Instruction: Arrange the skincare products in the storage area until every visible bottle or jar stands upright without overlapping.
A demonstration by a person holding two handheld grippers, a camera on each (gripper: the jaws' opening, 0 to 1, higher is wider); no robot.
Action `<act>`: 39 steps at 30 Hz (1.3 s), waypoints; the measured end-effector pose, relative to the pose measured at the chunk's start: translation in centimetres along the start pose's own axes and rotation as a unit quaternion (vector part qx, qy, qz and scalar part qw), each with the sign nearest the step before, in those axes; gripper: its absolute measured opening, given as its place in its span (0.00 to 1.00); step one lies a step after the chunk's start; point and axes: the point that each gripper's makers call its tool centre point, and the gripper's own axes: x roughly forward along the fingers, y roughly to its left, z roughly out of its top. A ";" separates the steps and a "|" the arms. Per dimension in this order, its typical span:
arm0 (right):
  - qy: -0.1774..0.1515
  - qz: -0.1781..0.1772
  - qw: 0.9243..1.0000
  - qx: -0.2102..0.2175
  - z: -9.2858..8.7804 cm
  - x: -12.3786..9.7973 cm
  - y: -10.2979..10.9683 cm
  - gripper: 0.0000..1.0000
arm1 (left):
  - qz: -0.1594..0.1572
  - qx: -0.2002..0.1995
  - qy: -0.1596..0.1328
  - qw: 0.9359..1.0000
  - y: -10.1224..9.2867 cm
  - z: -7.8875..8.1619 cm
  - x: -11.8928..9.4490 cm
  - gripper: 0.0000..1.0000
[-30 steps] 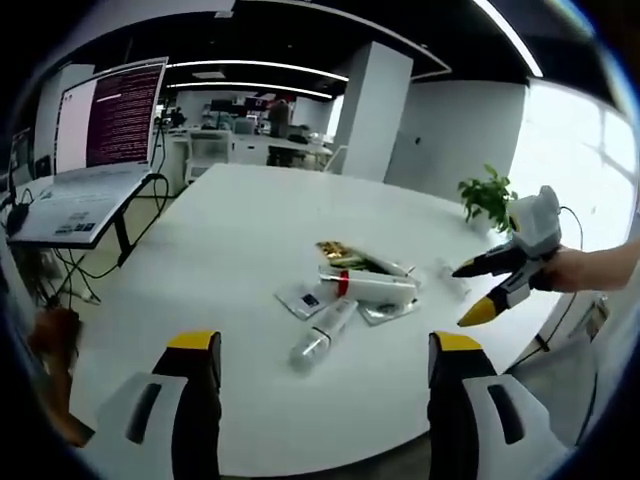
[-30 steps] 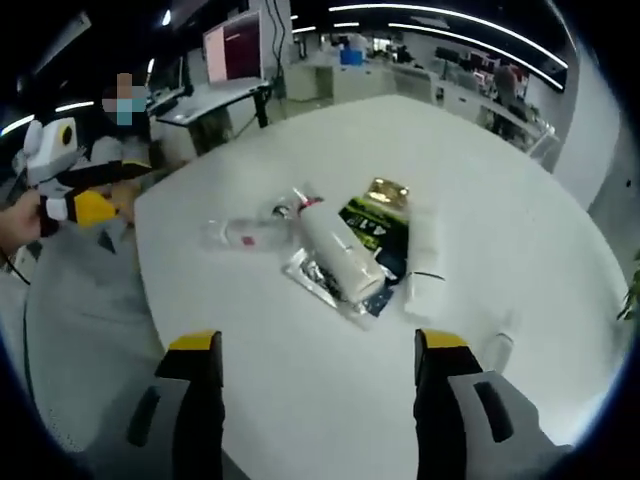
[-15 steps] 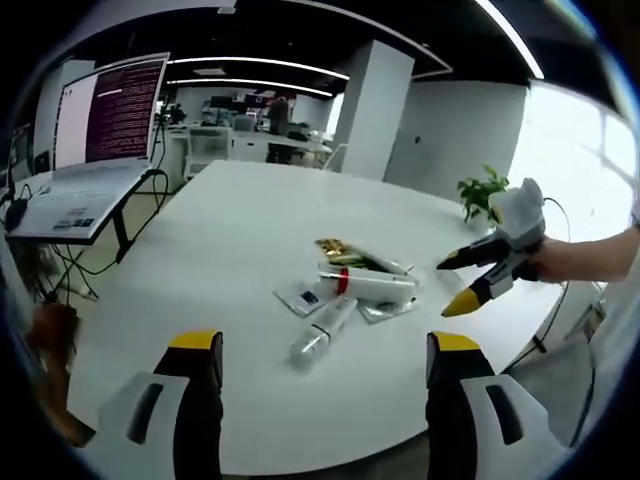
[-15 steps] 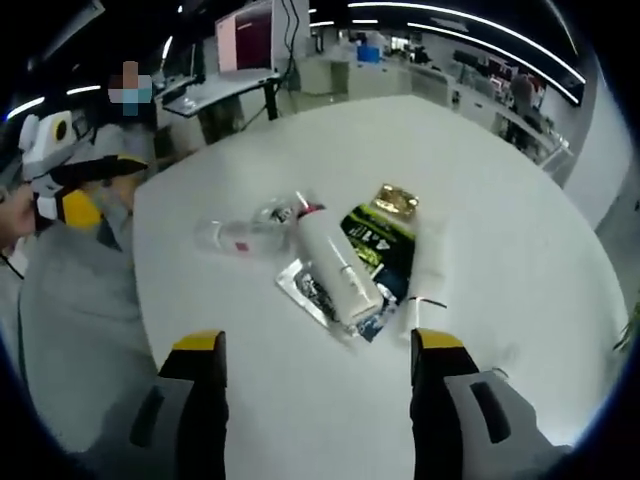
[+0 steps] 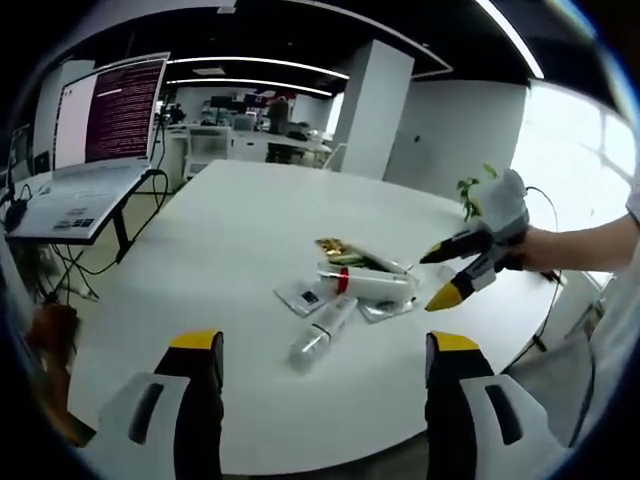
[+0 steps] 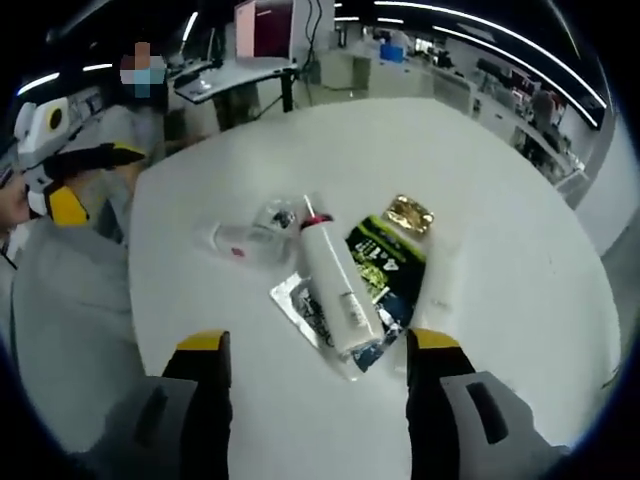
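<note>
Both grippers are empty and spread wide, nothing between the jaws on either one. The left gripper (image 5: 312, 360) hangs over the near edge of the round white table (image 5: 230, 240), jaws apart. The right gripper (image 6: 313, 350) is the same deal, jaws parted, looking down on the pile from the other side. In the left gripper view the right gripper also pokes in from the right, held in a hand (image 5: 535, 250), its yellow-tipped jaws splayed just beside the pile but not touching anything.

The skincare stuff sits in a heap near the middle of the table, and none of it is standing up. A white tube with a red band (image 6: 333, 282) lies flat on its side, on top of a silver sachet (image 6: 305, 300) and partly over a dark green sachet (image 6: 385, 262). Just beside its cap end lies a clear bottle (image 6: 245, 242), also tipped over, with a small clear packet (image 6: 277, 214) touching it. A gold crinkly packet (image 6: 411, 214) sits at the far end of the green sachet. A white tube (image 6: 440, 282) lies along the other side of the green one. What's inside the bottle can't be made out; it just looks see-through.

Further out, a potted plant (image 5: 468, 190) stands at the table's far edge, and a monitor (image 5: 112, 110) with text on it stands on a side desk.
</note>
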 end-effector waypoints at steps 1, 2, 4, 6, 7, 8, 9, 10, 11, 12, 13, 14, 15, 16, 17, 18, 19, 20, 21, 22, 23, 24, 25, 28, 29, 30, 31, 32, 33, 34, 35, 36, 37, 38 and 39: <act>0.006 0.001 1.000 -0.008 0.0 0.3 -0.1 0.70 | 0.000 0.001 0.001 1.000 0.1 -0.1 0.0 0.76; 0.009 0.002 1.000 -0.015 -0.1 0.6 -0.1 0.68 | 0.000 0.001 0.002 1.000 0.1 -0.1 0.0 0.76; 0.013 0.002 1.000 -0.025 0.1 0.7 -0.4 0.66 | 0.000 0.003 0.003 1.000 0.0 -0.2 0.1 0.76; 0.012 0.004 1.000 -0.024 0.4 1.0 -0.8 0.66 | 0.001 0.004 0.004 1.000 0.1 -0.3 0.1 0.76; 0.011 0.005 1.000 -0.024 0.6 1.1 -0.8 0.65 | 0.001 0.004 0.004 1.000 0.1 -0.3 0.1 0.76; 0.009 0.007 1.000 -0.024 0.7 1.1 -0.9 0.65 | 0.002 0.003 0.004 1.000 0.1 -0.3 0.1 0.76; 0.009 0.008 1.000 -0.026 0.9 1.3 -0.9 0.64 | 0.002 0.003 0.004 1.000 0.2 -0.3 0.1 0.75; 0.010 0.009 1.000 -0.028 0.9 1.4 -0.9 0.64 | 0.003 0.003 0.004 1.000 0.2 -0.3 0.1 0.75; 0.012 0.010 0.999 -0.034 1.1 1.6 -1.0 0.63 | 0.003 0.003 0.004 1.000 0.3 -0.3 0.1 0.75; 0.013 0.011 0.999 -0.037 1.2 1.9 -1.2 0.63 | 0.004 0.002 0.004 1.000 0.3 -0.3 0.1 0.76; 0.016 0.013 0.999 -0.039 1.2 2.0 -1.2 0.63 | 0.004 0.002 0.004 1.000 0.3 -0.3 0.1 0.76; 0.018 0.016 0.999 -0.042 1.3 2.1 -0.9 0.62 | 0.003 0.002 0.003 1.000 0.3 -0.3 0.1 0.76; 0.018 0.017 0.999 -0.044 1.4 2.2 -0.8 0.61 | -0.001 0.000 0.002 1.000 0.1 -0.2 0.1 0.76; 0.019 0.020 0.999 -0.046 1.4 2.6 -0.8 0.60 | -0.005 -0.003 0.000 1.000 0.0 -0.2 0.1 0.77; 0.019 0.021 0.999 -0.047 1.4 2.8 -0.7 0.59 | -0.006 -0.004 -0.001 1.000 0.0 -0.2 0.1 0.77; 0.020 0.022 0.998 -0.047 1.4 2.9 -0.6 0.59 | -0.007 -0.003 -0.001 1.000 0.0 -0.2 0.1 0.76; 0.021 0.023 0.998 -0.048 1.3 3.0 -0.6 0.58 | -0.009 -0.003 0.000 1.000 -0.2 -0.2 0.1 0.76; 0.024 0.026 0.998 -0.050 1.2 3.4 -0.6 0.58 | -0.010 -0.004 0.000 1.000 -0.2 -0.2 0.2 0.76; 0.025 0.027 0.998 -0.051 1.2 3.5 -0.6 0.58 | -0.011 -0.004 0.001 1.000 -0.3 -0.2 0.2 0.76; 0.027 0.028 0.998 -0.052 1.2 3.6 -0.6 0.58 | -0.011 -0.003 0.001 1.000 -0.3 -0.2 0.2 0.76; 0.028 0.030 0.998 -0.052 1.3 3.7 -0.6 0.58 | -0.011 -0.002 0.001 1.000 -0.4 -0.2 0.2 0.76; 0.027 0.032 0.998 -0.052 1.3 3.7 -0.5 0.58 | -0.013 -0.002 0.002 1.000 -0.4 -0.2 0.2 0.76; 0.026 0.033 0.998 -0.052 1.4 3.8 -0.5 0.58 | -0.016 -0.003 0.002 1.000 -0.5 -0.2 0.2 0.76; 0.027 0.034 0.998 -0.055 1.7 4.1 -0.5 0.57 | -0.025 0.000 0.006 1.000 -0.9 -0.3 0.1 0.76; 0.029 0.034 0.997 -0.057 1.8 4.3 -0.6 0.57 | -0.026 0.001 0.007 1.000 -1.0 -0.3 0.1 0.76; 0.029 0.035 0.997 -0.059 1.8 4.5 -0.6 0.56 | -0.027 0.002 0.008 1.000 -1.0 -0.3 0.2 0.76; 0.032 0.036 0.997 -0.061 2.0 4.8 -0.7 0.55 | -0.029 0.002 0.008 1.000 -1.1 -0.3 0.2 0.76; 0.033 0.036 0.997 -0.063 2.1 5.1 -0.8 0.55 | -0.028 0.002 0.009 1.000 -1.1 -0.3 0.2 0.76; 0.034 0.032 0.997 -0.065 2.2 5.4 -1.1 0.54 | -0.028 0.002 0.009 1.000 -1.0 -0.4 0.2 0.76; 0.034 0.031 0.997 -0.065 2.3 5.6 -1.1 0.54 | -0.028 0.001 0.009 1.000 -1.0 -0.4 0.2 0.76; 0.034 0.031 0.997 -0.064 2.4 5.7 -1.1 0.53 | -0.028 -0.001 0.009 1.000 -1.0 -0.4 0.2 0.76; 0.034 0.033 0.997 -0.063 2.5 5.9 -0.9 0.53 | -0.028 -0.002 0.010 1.000 -1.0 -0.4 0.2 0.76; 0.034 0.034 0.997 -0.063 2.6 6.1 -0.8 0.52 | -0.028 -0.002 0.010 1.000 -1.0 -0.4 0.1 0.76; 0.037 0.034 0.997 -0.066 2.6 6.3 -0.8 0.52 | -0.027 -0.003 0.010 1.000 -0.9 -0.4 0.1 0.76; 0.040 0.035 0.996 -0.070 2.6 6.5 -0.7 0.52 | -0.028 -0.004 0.010 1.000 -0.9 -0.4 0.1 0.76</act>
